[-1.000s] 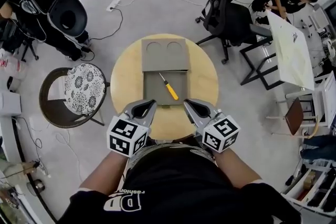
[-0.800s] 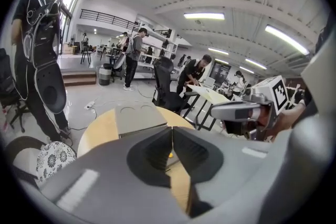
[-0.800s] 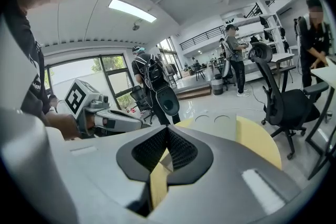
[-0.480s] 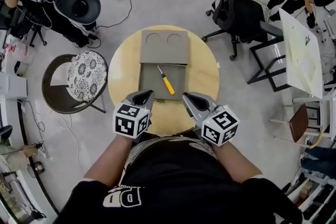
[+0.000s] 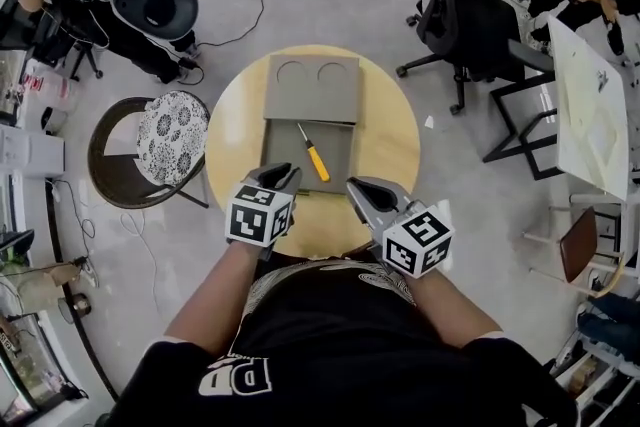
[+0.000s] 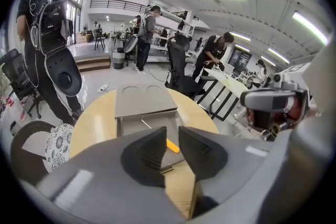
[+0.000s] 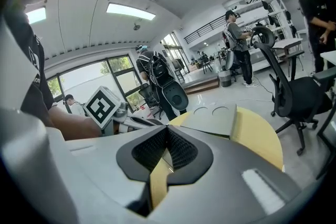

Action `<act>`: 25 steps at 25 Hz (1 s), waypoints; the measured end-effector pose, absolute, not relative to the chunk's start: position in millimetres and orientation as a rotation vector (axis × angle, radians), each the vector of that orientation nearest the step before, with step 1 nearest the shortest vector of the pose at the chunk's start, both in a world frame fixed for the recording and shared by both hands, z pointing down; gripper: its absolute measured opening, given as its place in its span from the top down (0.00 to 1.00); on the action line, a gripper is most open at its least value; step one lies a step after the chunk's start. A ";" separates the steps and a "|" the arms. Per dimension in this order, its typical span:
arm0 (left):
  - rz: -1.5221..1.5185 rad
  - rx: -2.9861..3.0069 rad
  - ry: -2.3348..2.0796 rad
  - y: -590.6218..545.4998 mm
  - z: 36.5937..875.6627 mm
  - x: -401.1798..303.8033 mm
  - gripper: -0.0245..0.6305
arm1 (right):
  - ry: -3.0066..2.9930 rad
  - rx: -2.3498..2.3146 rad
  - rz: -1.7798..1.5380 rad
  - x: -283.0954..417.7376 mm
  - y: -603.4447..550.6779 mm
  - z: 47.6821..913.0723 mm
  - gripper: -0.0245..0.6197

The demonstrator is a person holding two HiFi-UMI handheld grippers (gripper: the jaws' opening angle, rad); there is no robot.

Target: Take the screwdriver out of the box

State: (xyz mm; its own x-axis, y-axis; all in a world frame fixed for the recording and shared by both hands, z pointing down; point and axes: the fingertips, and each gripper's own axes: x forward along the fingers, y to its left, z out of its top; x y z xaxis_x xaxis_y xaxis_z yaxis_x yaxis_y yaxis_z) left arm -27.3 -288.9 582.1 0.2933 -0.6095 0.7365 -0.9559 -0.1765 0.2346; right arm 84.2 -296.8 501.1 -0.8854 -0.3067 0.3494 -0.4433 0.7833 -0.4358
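Reach step, by my reading. Round wooden table (image 5: 385,140) carries an open grey box (image 5: 285,153). Best to clear its near wall, then turn the jaws across the handle.
Left gripper (image 5: 276,177): jaws just opening, half spread, nothing between.
Right gripper (image 5: 366,192): pressed together, empty.
Box contents: only the yellow-handled screwdriver (image 5: 313,155), lying diagonal.

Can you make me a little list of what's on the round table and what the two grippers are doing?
table: round, wooden
box: grey, open, on the table
lid: flipped back, lying flat
screwdriver: yellow handle, lying inside the box
left gripper: jaws have just been opening, nothing between them, near the box's front edge
right gripper: shut, empty
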 end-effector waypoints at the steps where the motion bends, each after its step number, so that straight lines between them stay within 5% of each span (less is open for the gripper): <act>1: 0.655 1.865 -1.400 -291.0 588.4 -26.5 0.76 | -2.714 0.574 0.751 85.7 -296.8 502.6 0.96; 25: 0.551 1.367 -1.412 -343.9 719.8 -17.8 0.66 | -2.631 0.488 0.745 140.2 -327.6 542.8 0.96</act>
